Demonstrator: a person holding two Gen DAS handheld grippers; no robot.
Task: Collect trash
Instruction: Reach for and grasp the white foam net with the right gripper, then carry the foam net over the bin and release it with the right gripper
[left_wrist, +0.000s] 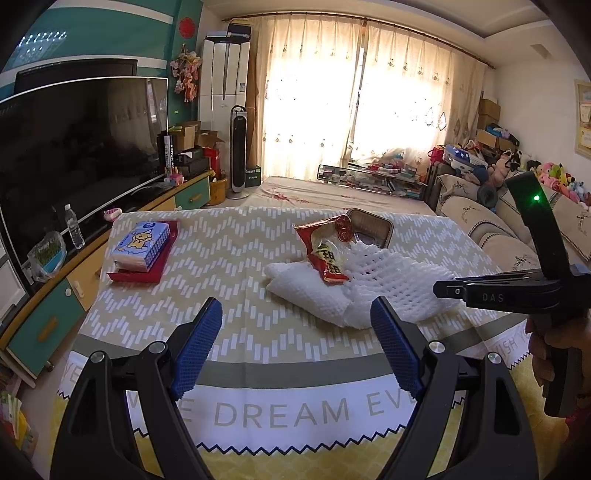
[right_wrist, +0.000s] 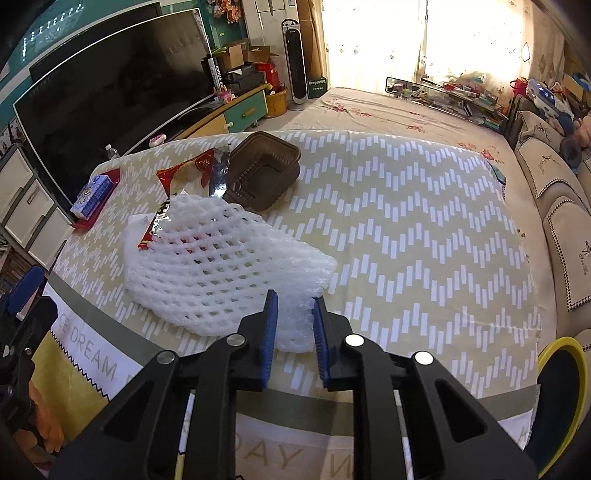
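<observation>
The right gripper has its blue pads pinching the near edge of the white foam net — the jaws are nearly together, with foam between them. The net lies flat on the chevron-patterned tablecloth. A red snack wrapper rests partly on the net's far end, touching a brown plastic tray just behind it. The left gripper hovers above the table's near edge — jaws spread wide, holding nothing. A tissue pack sits in a red tray, well apart to the left.
</observation>
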